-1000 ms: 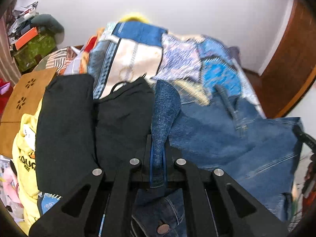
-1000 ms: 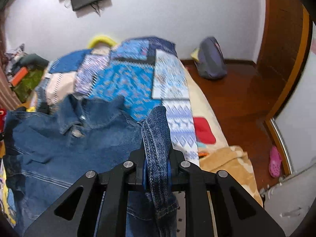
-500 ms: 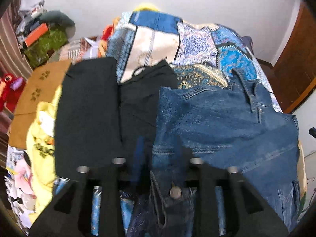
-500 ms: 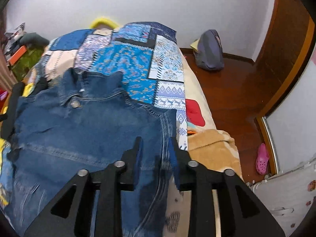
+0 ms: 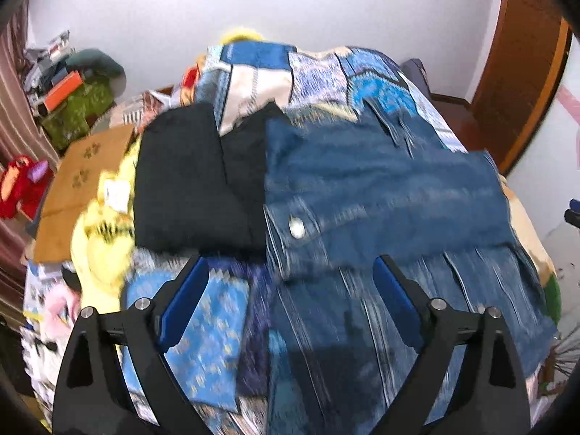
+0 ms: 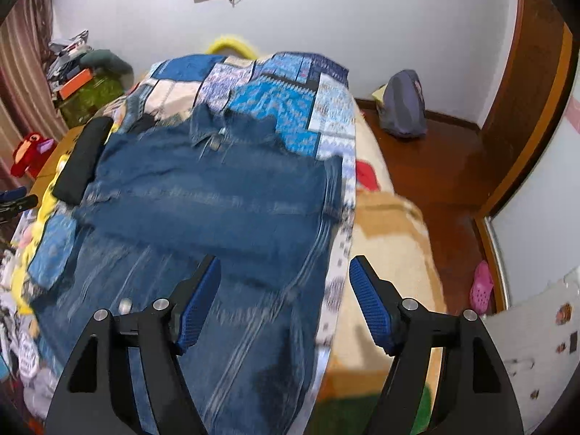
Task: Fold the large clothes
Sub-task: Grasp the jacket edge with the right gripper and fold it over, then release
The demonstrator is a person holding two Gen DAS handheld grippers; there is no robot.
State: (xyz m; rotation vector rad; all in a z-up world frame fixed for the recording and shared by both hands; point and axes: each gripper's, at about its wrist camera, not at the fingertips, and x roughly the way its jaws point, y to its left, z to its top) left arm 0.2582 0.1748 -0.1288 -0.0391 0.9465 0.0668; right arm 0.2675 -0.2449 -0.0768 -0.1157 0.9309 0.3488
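Observation:
A blue denim jacket (image 5: 380, 195) lies spread flat on the bed, collar toward the far wall; it also shows in the right wrist view (image 6: 210, 195). My left gripper (image 5: 290, 272) is open and empty above the jacket's near left part, by a metal button (image 5: 296, 227). My right gripper (image 6: 284, 272) is open and empty above the jacket's near right edge. Both views are motion blurred.
Folded black clothes (image 5: 188, 181) lie left of the jacket, with a yellow garment (image 5: 98, 239) beside them. A patchwork blue bedspread (image 6: 275, 101) covers the bed. A grey bag (image 6: 402, 105) and a pink shoe (image 6: 482, 286) sit on the wooden floor at right. Clutter stands at far left.
Both grippers let go of the denim they were holding and opened wide. The jacket now lies flat on the bed, and both grippers have pulled back and up.

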